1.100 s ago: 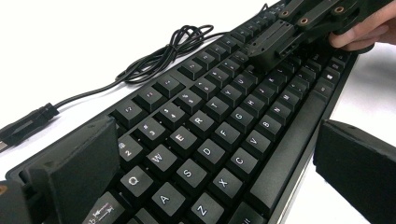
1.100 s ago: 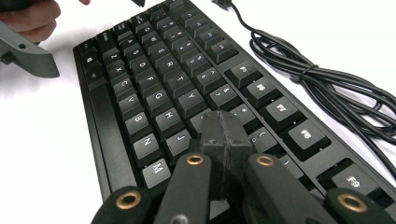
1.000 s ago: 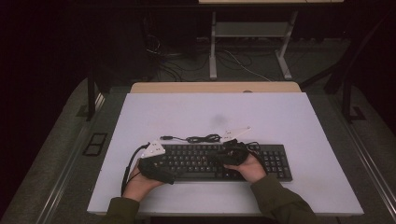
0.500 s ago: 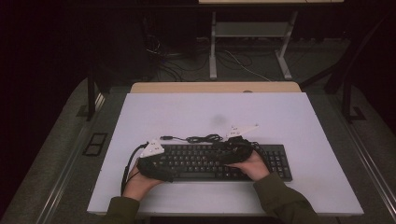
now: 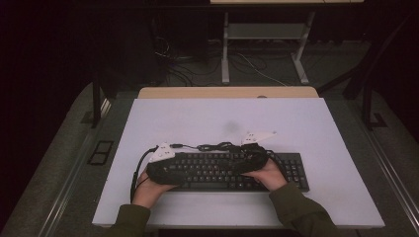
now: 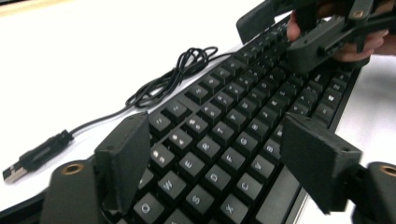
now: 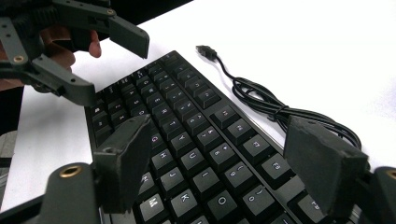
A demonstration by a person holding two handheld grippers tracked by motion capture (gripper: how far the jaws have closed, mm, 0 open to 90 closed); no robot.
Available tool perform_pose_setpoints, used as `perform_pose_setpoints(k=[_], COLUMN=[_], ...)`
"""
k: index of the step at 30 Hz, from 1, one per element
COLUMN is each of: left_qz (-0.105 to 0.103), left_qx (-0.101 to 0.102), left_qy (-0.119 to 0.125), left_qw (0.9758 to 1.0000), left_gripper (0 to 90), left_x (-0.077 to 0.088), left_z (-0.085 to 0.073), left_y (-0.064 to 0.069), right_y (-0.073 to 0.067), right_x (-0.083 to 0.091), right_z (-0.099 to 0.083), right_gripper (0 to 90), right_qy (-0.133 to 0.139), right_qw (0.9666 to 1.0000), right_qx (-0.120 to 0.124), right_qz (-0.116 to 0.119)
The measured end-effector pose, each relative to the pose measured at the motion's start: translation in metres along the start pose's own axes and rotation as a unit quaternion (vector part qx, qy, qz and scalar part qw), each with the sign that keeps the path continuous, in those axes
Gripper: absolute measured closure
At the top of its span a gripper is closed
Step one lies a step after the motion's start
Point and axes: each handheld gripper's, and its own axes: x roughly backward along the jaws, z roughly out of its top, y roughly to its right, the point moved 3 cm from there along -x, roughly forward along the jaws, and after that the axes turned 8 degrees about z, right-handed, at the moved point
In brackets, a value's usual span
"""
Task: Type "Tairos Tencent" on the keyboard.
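A black keyboard lies flat near the front of the white table. Its black cable is coiled behind it and ends in a loose USB plug. My left gripper hovers over the keyboard's left half. Its jaws have just been closing and stand apart above the keys, gripping nothing. My right gripper faces it over the middle keys. Its jaws have just been opening, with nothing held.
The white tabletop stretches behind and to both sides of the keyboard. A wooden strip borders its far edge. Beyond stand a metal desk frame and floor cables. A dark floor surrounds the table.
The right gripper looks more spread out over the keys than a second ago. Both hands stay in about the same place on the keyboard.
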Motion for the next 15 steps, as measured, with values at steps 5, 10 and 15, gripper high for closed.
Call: perform_pose_setpoints(k=[5, 10, 15], left_qz=[-0.007, -0.012, -0.017], left_qx=[0.000, -0.004, -0.007], left_qy=[0.004, -0.001, -0.004], left_qw=[1.0000, 0.9999, 0.9998], left_gripper=[33.2, 40.5, 50.8], left_x=[-0.003, -0.007, -0.014], left_z=[0.006, 0.009, 0.012], left_y=[-0.001, -0.001, 0.000], right_y=[0.000, 0.000, 0.001], right_x=[0.000, 0.002, 0.003], right_z=[0.000, 0.001, 0.001], right_gripper=[22.2, 21.8, 21.1], right_qy=[0.002, 0.007, 0.007], right_qw=[1.0000, 1.0000, 0.9999], right_qx=[0.003, 0.003, 0.004], right_qz=[-0.001, -0.004, -0.007])
